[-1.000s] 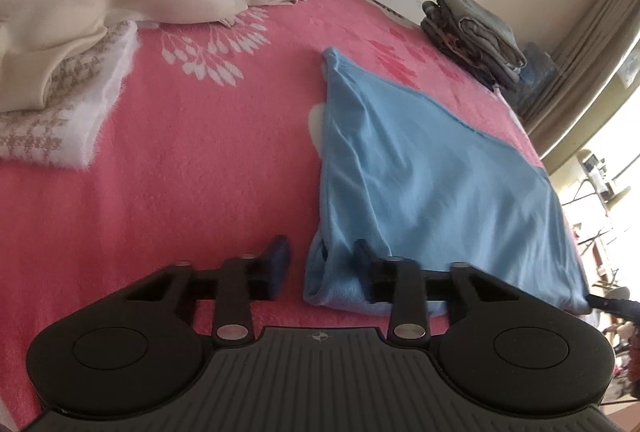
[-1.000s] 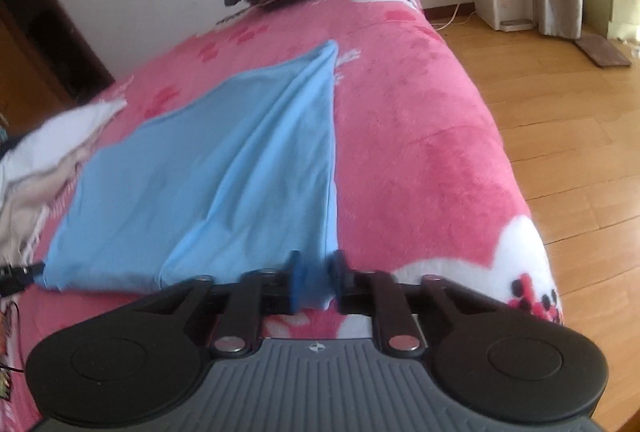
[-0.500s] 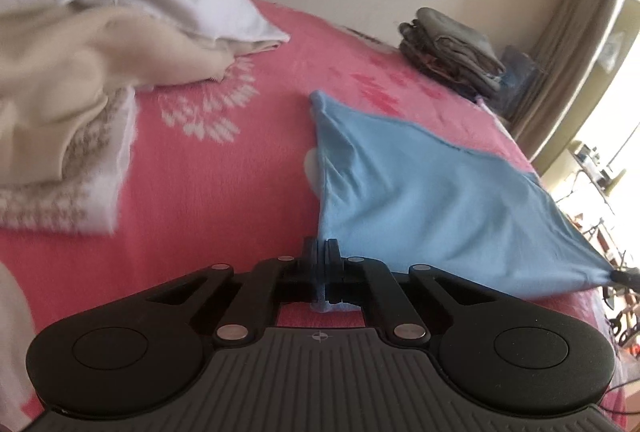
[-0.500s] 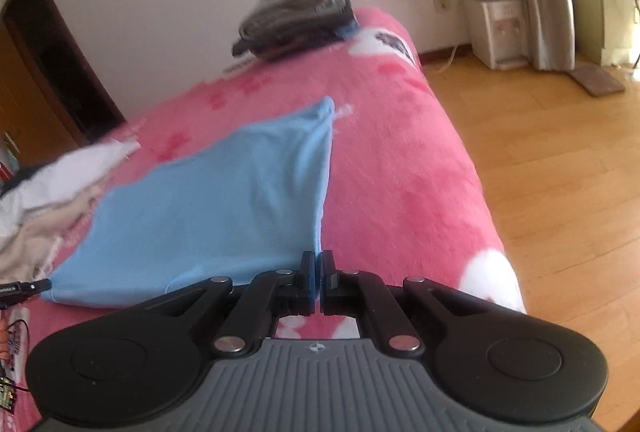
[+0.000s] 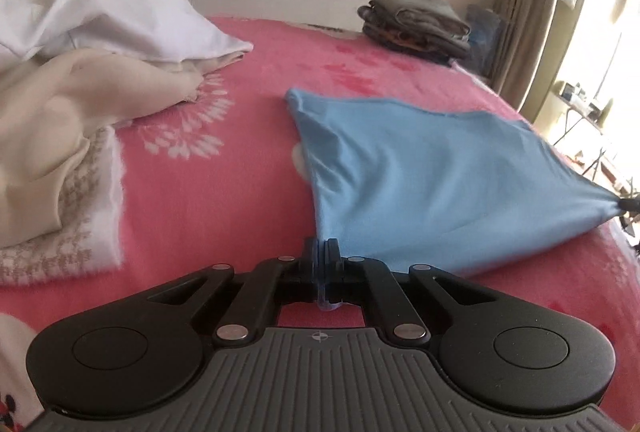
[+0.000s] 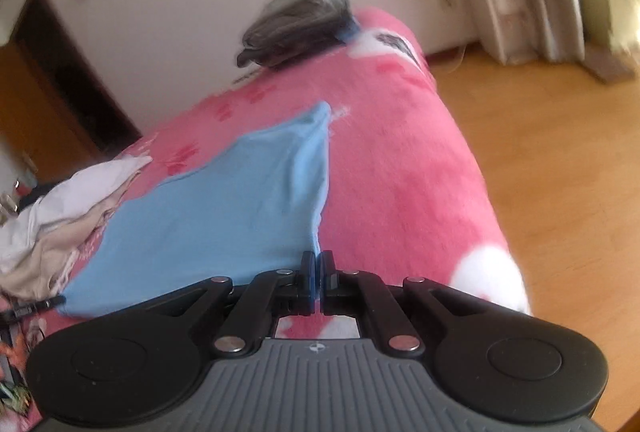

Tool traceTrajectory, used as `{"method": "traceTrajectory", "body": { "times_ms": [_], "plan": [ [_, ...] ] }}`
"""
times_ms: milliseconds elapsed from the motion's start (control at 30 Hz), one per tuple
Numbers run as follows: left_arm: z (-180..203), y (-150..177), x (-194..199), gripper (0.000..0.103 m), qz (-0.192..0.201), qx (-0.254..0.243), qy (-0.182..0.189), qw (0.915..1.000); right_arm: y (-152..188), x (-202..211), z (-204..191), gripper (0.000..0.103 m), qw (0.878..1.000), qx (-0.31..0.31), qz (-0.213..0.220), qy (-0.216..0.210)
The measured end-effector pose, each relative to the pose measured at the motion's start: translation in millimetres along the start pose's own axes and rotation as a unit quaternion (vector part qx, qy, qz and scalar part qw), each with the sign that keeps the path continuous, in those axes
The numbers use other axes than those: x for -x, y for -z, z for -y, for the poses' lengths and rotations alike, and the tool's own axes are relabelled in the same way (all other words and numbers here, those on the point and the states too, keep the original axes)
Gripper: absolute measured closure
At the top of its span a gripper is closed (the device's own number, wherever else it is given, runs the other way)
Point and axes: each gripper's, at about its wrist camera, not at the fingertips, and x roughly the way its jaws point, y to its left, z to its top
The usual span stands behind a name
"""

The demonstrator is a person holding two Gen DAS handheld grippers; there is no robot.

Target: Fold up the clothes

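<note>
Left wrist view: your left gripper point(image 5: 322, 252) pinches the soft blue garment point(image 5: 432, 176), spreading toward two o'clock over the fuzzy pink blanket point(image 5: 208, 200); your right gripper point(image 6: 318, 266) clamps its other corner.

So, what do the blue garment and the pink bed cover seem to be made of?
The blue garment looks like thin, matte knit jersey, perhaps cotton: it drapes in soft creases where both grippers pinch its corners. The pink bed cover looks like plush fleece: its surface is fuzzy, with a printed white pattern. Exact fibres cannot be told.
</note>
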Motion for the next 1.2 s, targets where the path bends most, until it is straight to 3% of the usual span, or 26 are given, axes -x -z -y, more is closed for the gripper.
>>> {"method": "traceTrajectory", "body": {
  "times_ms": [133,300,433,533,667,833,967,1000,1033,1100,1200],
  "plan": [
    [1.1,5.3,-7.5,0.102,-0.02,-0.01,0.003,0.9997,5.1,-7.4,5.7,0.102,1.0,0.002,-0.015,0.013],
    [-0.5,6.0,-11.8,0.1,-0.034,-0.002,0.005,0.9994,9.4,-4.9,28.1,0.094,0.993,-0.115,-0.027,0.015],
    [-1.3,4.6,-12.7,0.096,-0.039,0.001,0.008,0.9992,15.0,15.6,39.9,0.088,0.978,-0.209,-0.012,-0.014],
    [-8.3,3.9,-11.6,0.09,-0.038,0.022,0.012,0.999,17.1,15.4,33.5,0.077,0.97,-0.236,-0.033,-0.047],
    [-24.7,4.8,-4.3,0.087,-0.03,0.091,0.025,0.9951,22.0,3.4,21.3,0.076,0.964,-0.246,-0.062,-0.082],
    [-57.8,16.6,7.7,0.087,-0.009,0.223,0.053,0.9733,32.5,-10.1,21.3,0.076,0.953,-0.274,-0.084,-0.096],
    [-78.8,27.4,19.8,0.087,0.016,0.305,0.068,0.9498,37.0,-13.3,20.0,0.076,0.95,-0.283,-0.093,-0.094],
    [-79.1,27.6,22.7,0.087,0.018,0.31,0.074,0.9477,37.7,-14.3,18.4,0.076,0.949,-0.285,-0.094,-0.095],
    [-75.7,26.5,25.2,0.087,0.017,0.302,0.081,0.9496,38.7,-13.8,17.2,0.076,0.948,-0.286,-0.095,-0.097],
    [-62.8,23.1,27.7,0.086,0.008,0.26,0.079,0.9624,41.2,-12.5,14.9,0.076,0.948,-0.287,-0.096,-0.098],
    [-35.0,17.0,23.7,0.079,-0.02,0.147,0.063,0.9868,43.5,-15.1,11.3,0.076,0.948,-0.288,-0.101,-0.095]
  ]
}}
